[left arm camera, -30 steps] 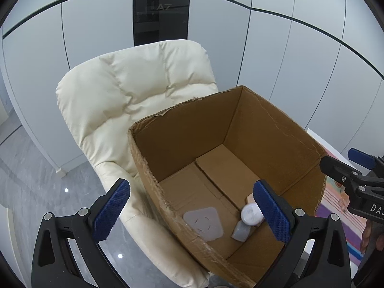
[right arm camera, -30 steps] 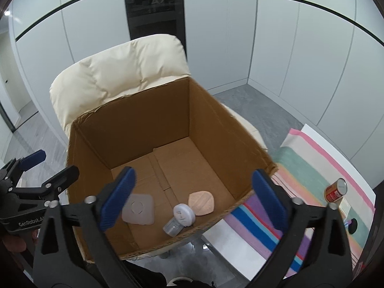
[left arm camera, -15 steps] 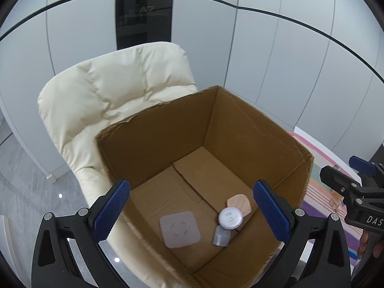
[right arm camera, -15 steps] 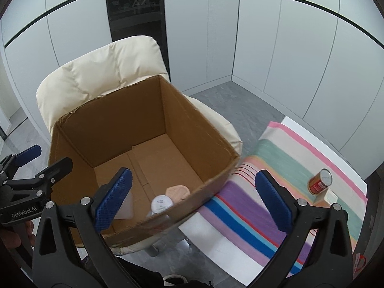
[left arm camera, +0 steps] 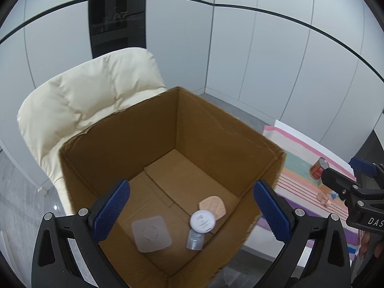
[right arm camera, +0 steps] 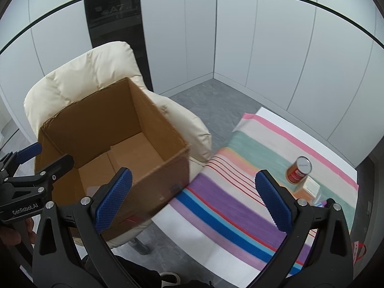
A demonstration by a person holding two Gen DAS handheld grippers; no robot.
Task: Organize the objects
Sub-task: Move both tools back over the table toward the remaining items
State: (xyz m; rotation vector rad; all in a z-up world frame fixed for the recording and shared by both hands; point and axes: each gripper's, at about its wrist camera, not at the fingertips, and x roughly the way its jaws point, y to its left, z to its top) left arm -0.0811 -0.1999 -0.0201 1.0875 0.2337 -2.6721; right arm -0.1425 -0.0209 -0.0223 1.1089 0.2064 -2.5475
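Objects to tidy up are in two places: some lie in the cardboard box [left arm camera: 115,158], and some wait on the striped cloth [right arm camera: 230,199]. The left gripper [left arm camera: 192,206] hangs over the box with its blue pads spread wide and nothing between them. The right gripper [right arm camera: 193,199] is spread wide and empty too. A second ago it looked down into the box; now it has swung over toward the cloth. I think it is going for the next thing to pack.

Inside the box sit a flat grey square pad [left arm camera: 151,234], a small bottle with a white cap [left arm camera: 200,225] lying on its side, and a peach-coloured pad [left arm camera: 213,206] that the cap touches. Out on the cloth stands a red can [right arm camera: 298,170], upright, just beside a small carton [right arm camera: 309,187]. Other little things near them are too small to tell.

The box rests on a puffy cream chair [right arm camera: 72,84]. The cloth covers a white table [right arm camera: 216,259]. White panel walls [right arm camera: 276,36] go all round the room, and the floor [right arm camera: 211,91] is grey.
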